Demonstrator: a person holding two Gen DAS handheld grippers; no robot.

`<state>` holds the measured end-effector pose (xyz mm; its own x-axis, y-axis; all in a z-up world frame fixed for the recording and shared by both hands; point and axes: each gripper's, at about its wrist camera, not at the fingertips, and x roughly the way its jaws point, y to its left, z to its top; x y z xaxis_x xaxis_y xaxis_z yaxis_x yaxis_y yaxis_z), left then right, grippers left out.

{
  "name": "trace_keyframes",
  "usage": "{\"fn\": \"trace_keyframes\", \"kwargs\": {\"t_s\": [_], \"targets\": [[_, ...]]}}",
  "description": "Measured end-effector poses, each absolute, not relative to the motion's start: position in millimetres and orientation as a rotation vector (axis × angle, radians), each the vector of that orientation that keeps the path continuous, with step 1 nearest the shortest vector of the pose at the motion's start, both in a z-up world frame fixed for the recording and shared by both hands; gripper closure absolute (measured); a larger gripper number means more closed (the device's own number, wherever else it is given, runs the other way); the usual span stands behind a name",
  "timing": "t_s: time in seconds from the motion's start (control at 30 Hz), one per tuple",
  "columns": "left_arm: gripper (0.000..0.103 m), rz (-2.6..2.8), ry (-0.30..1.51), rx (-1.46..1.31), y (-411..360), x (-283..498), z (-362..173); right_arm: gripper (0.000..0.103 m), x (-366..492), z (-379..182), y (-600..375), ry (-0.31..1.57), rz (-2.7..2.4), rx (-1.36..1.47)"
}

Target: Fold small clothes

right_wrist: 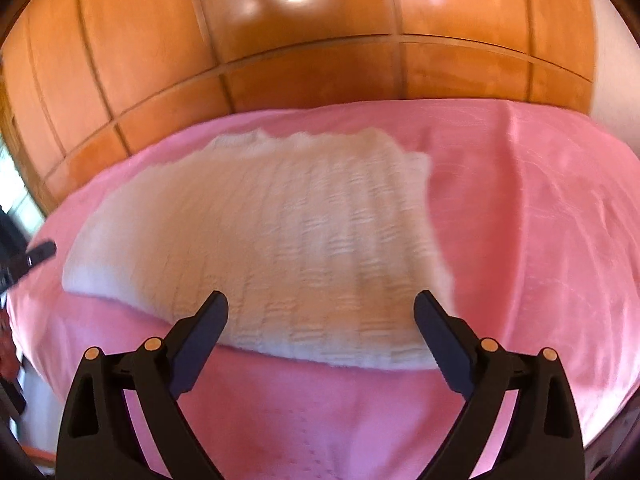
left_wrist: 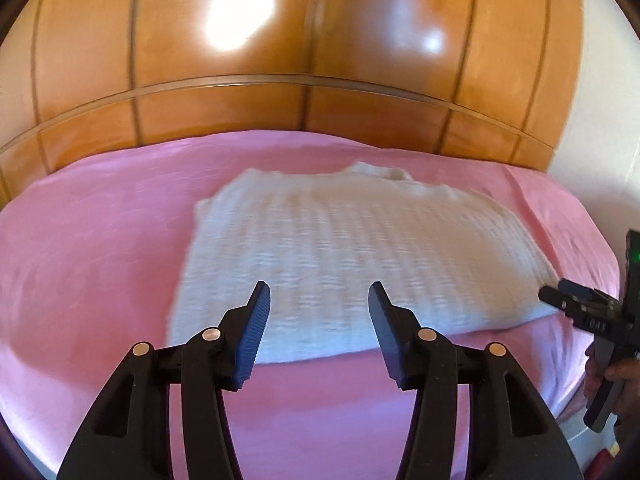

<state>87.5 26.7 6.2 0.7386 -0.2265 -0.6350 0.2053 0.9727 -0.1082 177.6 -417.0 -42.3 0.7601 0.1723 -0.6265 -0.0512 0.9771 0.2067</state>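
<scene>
A white ribbed knit sweater [left_wrist: 340, 248] [right_wrist: 280, 248] lies flat on the pink bed sheet [left_wrist: 100, 260] [right_wrist: 540, 240], its neck towards the far side. My left gripper [left_wrist: 319, 294] hovers over the sweater's near hem, open, with nothing between its blue-padded fingers. My right gripper [right_wrist: 322, 300] stands wide open above the near hem further right, also holding nothing. The left wrist view shows the right gripper [left_wrist: 550, 294] at the sweater's right corner, held by a hand [left_wrist: 612, 376]. Both views are blurred.
A glossy wooden wardrobe [left_wrist: 280, 80] [right_wrist: 280, 60] rises directly behind the bed. A white wall [left_wrist: 600, 120] stands at the right. The pink sheet extends around the sweater on all sides, and the bed's edge curves down at the right.
</scene>
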Motion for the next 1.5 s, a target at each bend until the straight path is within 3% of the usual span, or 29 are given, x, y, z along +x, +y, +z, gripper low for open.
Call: {"fn": "trace_keyframes", "kwargs": {"t_s": [0.17, 0.27, 0.33, 0.37, 0.43, 0.5, 0.7, 0.83, 0.87, 0.93, 1.1, 1.27, 1.3, 1.33, 1.5], "targets": [[0.053, -0.293, 0.703, 0.018, -6.9, 87.2, 3.7, 0.018, 180.8, -51.9, -441.5, 0.724, 0.056, 0.251], [0.053, -0.318, 0.714, 0.035, -20.2, 88.1, 0.5, 0.030, 182.1, -61.1, -448.7, 0.751, 0.062, 0.288], [0.053, -0.327, 0.721, 0.047, -27.8, 89.8, -2.3, 0.049, 182.1, -63.6, -450.1, 0.761, 0.081, 0.299], [0.053, -0.334, 0.725, 0.053, -32.0, 91.0, -3.9, 0.053, 181.7, -64.3, -449.9, 0.764, 0.082, 0.291], [0.053, -0.341, 0.730, 0.063, -38.1, 92.5, -6.5, 0.078, 182.3, -64.2, -449.0, 0.763, 0.078, 0.265], [0.053, -0.352, 0.734, 0.067, -44.2, 94.6, -8.9, 0.084, 180.4, -60.1, -451.4, 0.756, 0.076, 0.259], [0.053, -0.388, 0.883, 0.071, -64.6, 106.6, -53.9, 0.086, 185.3, -76.3, -462.4, 0.765, 0.074, 0.273], [0.053, -0.372, 0.821, 0.192, -76.4, 88.1, -64.2, 0.083, 182.9, -74.4, -467.7, 0.775, 0.099, 0.309], [0.053, -0.375, 0.822, 0.189, -75.8, 87.9, -63.6, 0.080, 183.1, -72.3, -468.6, 0.783, 0.103, 0.315], [0.053, -0.390, 0.827, 0.142, -68.3, 90.6, -57.3, 0.052, 183.9, -62.9, -472.2, 0.775, 0.100, 0.343], [0.053, -0.386, 0.760, 0.000, -45.1, 94.4, -31.0, 0.051, 198.8, -37.8, -473.0, 0.707, 0.105, 0.352], [0.053, -0.342, 0.735, 0.000, -38.1, 103.7, -25.1, 0.060, 240.2, -36.9, -463.5, 0.724, 0.075, 0.330], [0.053, -0.340, 0.752, -0.002, -37.7, 106.4, -28.6, 0.073, 249.1, -40.8, -462.0, 0.744, 0.075, 0.334], [0.053, -0.339, 0.785, 0.001, -38.0, 109.5, -36.5, 0.096, 254.5, -43.7, -460.5, 0.765, 0.061, 0.311], [0.053, -0.327, 0.815, 0.096, -47.2, 100.4, -61.0, 0.097, 255.2, -59.9, -458.7, 0.798, 0.008, 0.204]]}}
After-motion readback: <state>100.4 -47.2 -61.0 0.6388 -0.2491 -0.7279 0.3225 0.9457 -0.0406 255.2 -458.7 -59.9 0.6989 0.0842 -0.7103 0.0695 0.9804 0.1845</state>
